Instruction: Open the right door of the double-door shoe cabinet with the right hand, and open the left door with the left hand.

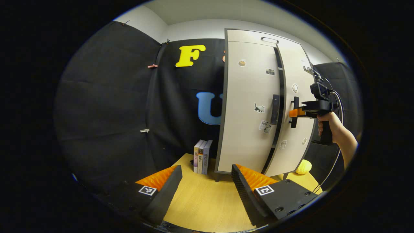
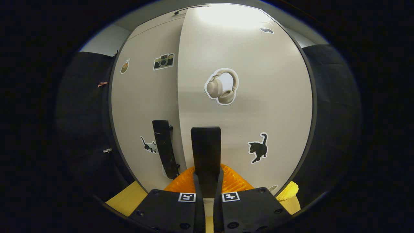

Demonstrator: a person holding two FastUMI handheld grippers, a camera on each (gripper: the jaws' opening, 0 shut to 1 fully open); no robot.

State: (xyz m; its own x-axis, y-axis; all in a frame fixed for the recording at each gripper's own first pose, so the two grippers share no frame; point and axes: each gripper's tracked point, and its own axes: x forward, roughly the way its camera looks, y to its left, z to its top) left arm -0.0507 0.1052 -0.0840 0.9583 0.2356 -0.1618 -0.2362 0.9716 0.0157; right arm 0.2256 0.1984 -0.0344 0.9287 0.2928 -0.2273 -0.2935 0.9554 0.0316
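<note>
The pale shoe cabinet stands on a wooden table (image 1: 200, 204). Its left door (image 1: 249, 110) is closed, with a black vertical handle (image 1: 275, 109) near its inner edge. The right door (image 1: 296, 136) stands slightly ajar, a dark gap showing between the two doors. A hand (image 1: 333, 127) holds my right gripper (image 1: 292, 112) at the right door's handle. In the right gripper view, my right gripper (image 2: 207, 174) is shut on that black handle (image 2: 206, 145), with the left door's handle (image 2: 165, 149) beside it. My left gripper (image 1: 206, 170) is open, low and well short of the cabinet.
Three upright books (image 1: 202, 157) stand on the table against the cabinet's left side. A yellow round object (image 1: 304, 166) lies by the cabinet's right foot. Black cloth walls close in behind and to the left.
</note>
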